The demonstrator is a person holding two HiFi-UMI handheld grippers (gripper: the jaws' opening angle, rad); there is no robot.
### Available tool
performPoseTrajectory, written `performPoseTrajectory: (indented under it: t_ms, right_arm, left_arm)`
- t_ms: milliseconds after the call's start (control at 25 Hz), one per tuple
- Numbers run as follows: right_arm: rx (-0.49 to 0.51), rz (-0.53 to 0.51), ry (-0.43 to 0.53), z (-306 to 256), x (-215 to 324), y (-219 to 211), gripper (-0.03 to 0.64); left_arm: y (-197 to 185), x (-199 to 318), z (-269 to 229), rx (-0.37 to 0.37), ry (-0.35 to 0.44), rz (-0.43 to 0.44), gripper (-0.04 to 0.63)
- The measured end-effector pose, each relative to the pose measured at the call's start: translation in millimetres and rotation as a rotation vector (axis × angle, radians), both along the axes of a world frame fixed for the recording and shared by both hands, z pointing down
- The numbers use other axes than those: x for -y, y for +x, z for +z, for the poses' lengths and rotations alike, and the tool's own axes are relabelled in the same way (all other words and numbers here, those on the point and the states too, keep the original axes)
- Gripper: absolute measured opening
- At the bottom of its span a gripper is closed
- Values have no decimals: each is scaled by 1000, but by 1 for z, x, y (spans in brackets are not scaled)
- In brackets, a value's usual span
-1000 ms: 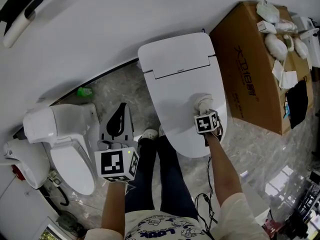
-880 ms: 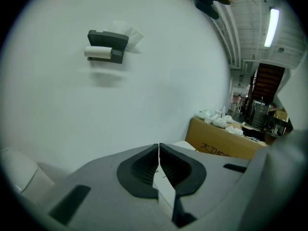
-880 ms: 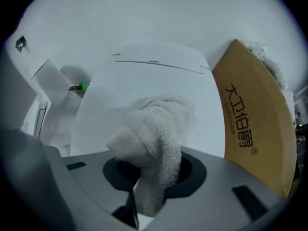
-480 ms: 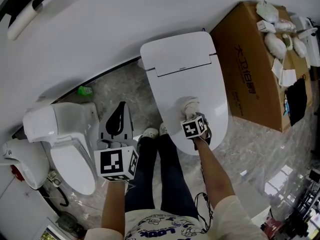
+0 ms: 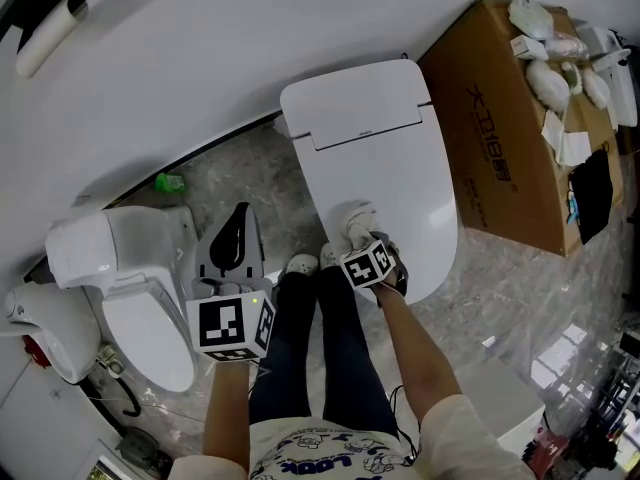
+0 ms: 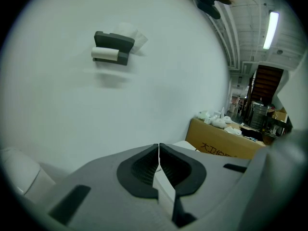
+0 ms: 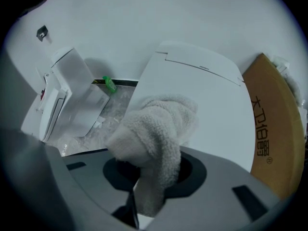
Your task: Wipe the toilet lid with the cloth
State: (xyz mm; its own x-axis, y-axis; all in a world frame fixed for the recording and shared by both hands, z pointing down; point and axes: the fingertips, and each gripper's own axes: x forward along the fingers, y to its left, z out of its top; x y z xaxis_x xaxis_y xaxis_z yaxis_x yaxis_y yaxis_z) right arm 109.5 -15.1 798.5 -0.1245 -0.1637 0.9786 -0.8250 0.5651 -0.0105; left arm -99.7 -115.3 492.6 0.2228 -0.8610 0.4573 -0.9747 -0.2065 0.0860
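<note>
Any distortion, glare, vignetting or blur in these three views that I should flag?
Head view: sharp and evenly lit, lines bowed by the wide lens, bright reflections on the floor. Left gripper view: strong fisheye, black vignetted corners, ceiling light bright. Right gripper view: same vignette; cloth crisp, toilet lid without glare.
</note>
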Motion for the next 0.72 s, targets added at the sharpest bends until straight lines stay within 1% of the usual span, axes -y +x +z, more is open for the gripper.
performPoseTrajectory:
  t_ms: [240,440,720]
  right_arm:
    - [14,-60,-21,2,-18,-17,99]
    - [28,-95,-48,5,-33,-22,100]
    - [41,-237,-84,5,-58,-18,100]
  left_arm:
    - [-2,5,-2,2,8,7,12]
    - [2,5,-2,-1,7,12,12]
    - [11,6,-4,-3,7,25,12]
